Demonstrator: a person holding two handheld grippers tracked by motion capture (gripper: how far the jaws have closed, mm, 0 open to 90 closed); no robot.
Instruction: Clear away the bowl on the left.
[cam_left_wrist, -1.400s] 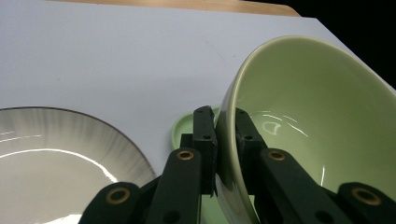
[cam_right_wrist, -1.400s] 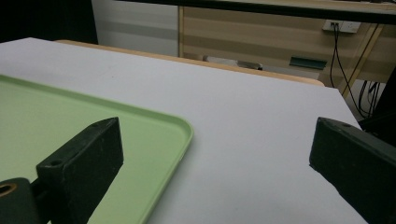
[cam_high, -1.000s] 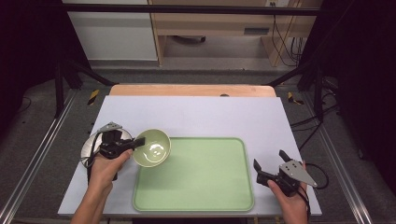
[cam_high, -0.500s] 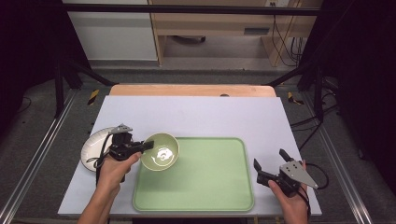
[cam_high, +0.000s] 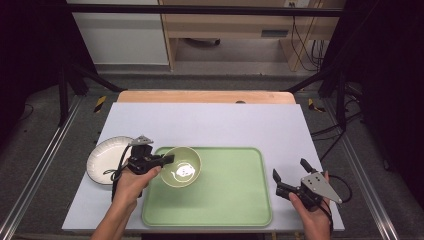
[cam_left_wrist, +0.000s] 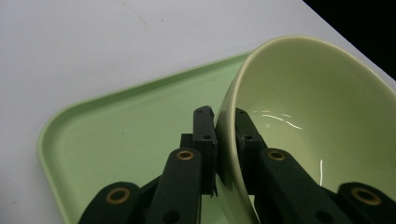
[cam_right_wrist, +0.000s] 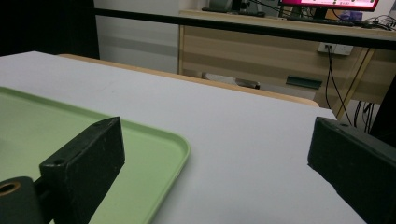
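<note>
A pale green bowl (cam_high: 181, 166) hangs over the left end of the green tray (cam_high: 235, 200), tilted a little. My left gripper (cam_high: 167, 160) is shut on the bowl's left rim; in the left gripper view the two black jaws pinch the bowl wall (cam_left_wrist: 280, 121) from either side, with the tray (cam_left_wrist: 121, 135) below. My right gripper (cam_high: 290, 175) rests at the table's right front, off the tray's right edge, jaws wide apart with nothing between them. The right gripper view looks across the tray's corner (cam_right_wrist: 154, 154) and the white table top (cam_right_wrist: 243, 135).
A white plate (cam_high: 102, 157) lies on the table to the left of the tray, just behind my left hand. The table's wooden far edge (cam_high: 205, 96) and dark frame posts stand beyond. A wooden desk (cam_right_wrist: 280, 51) with cables lies past the table.
My left gripper has carried the bowl to the right, from beside the plate to over the tray's left end, and slightly down. The right gripper has stayed put.
</note>
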